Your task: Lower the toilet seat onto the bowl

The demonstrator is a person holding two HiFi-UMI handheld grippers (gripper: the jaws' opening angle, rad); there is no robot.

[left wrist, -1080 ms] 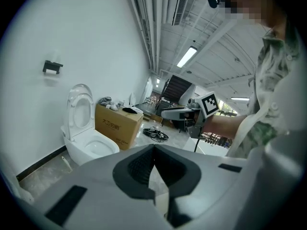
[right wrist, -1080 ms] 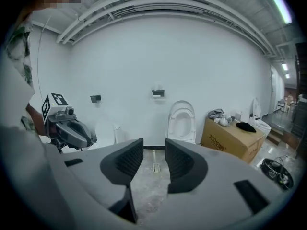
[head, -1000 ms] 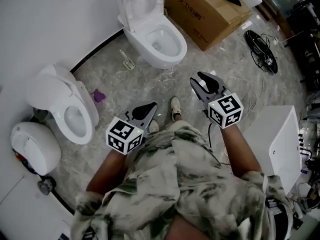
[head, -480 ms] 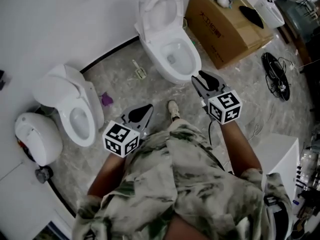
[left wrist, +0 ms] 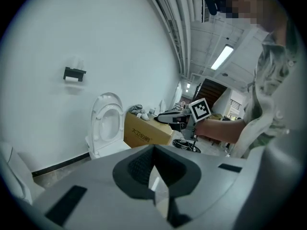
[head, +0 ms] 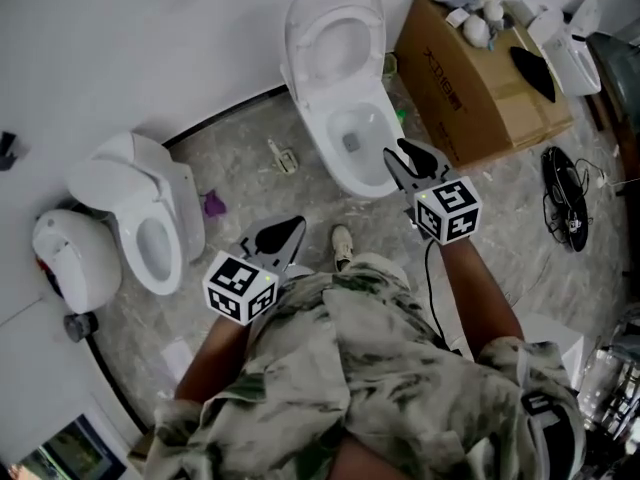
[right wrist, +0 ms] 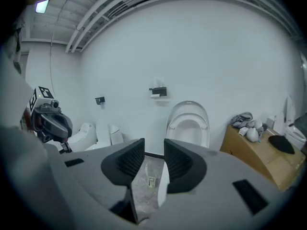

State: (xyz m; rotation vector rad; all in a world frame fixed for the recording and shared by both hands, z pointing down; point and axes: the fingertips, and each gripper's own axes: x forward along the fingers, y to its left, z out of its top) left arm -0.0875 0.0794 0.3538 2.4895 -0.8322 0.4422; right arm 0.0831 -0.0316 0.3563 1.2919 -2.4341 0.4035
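The toilet seat (head: 302, 43) stands raised, upright against its lid by the wall, above the open bowl (head: 335, 163). In the head view the right gripper (head: 395, 150) overlaps the bowl's right rim. Its fingers stand apart and have just been closing; nothing is between them, and only floor shows in the gap. In the right gripper view the seat lies beyond the fingers, above and slightly right of the gap, well apart. The left gripper (head: 298, 224), fingers together and empty, points at the floor left of the bowl, farther from the seat.
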